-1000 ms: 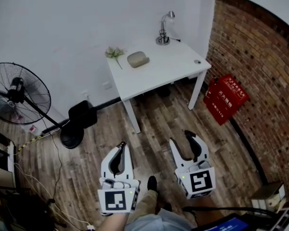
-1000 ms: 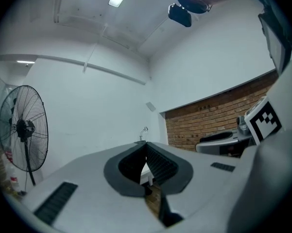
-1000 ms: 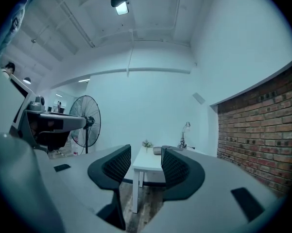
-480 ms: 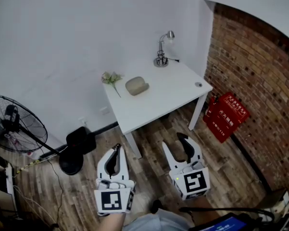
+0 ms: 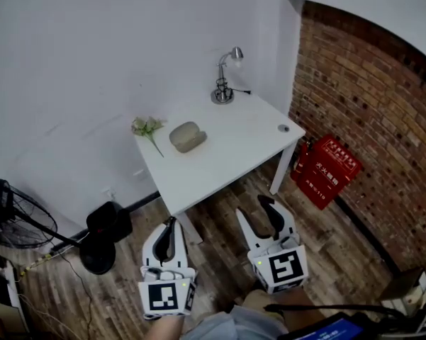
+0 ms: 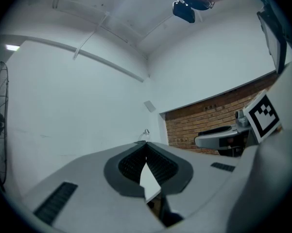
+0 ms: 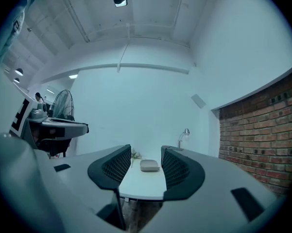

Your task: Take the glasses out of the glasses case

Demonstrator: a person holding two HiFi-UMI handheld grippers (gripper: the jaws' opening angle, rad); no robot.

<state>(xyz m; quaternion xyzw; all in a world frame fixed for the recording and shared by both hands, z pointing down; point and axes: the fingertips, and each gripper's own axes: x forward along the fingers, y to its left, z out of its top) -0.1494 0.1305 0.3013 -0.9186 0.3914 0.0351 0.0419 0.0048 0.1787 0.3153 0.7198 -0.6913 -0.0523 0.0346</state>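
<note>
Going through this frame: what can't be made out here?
- Case contents: the closed grey-beige oval glasses case on the white table hides its inside, head view.
- Small round object near the table's right corner, head view: too small to identify.
- Black floor fan: cut off by the head view's left edge.
- Left gripper view: the left gripper's shut jaws hide the case.
</note>
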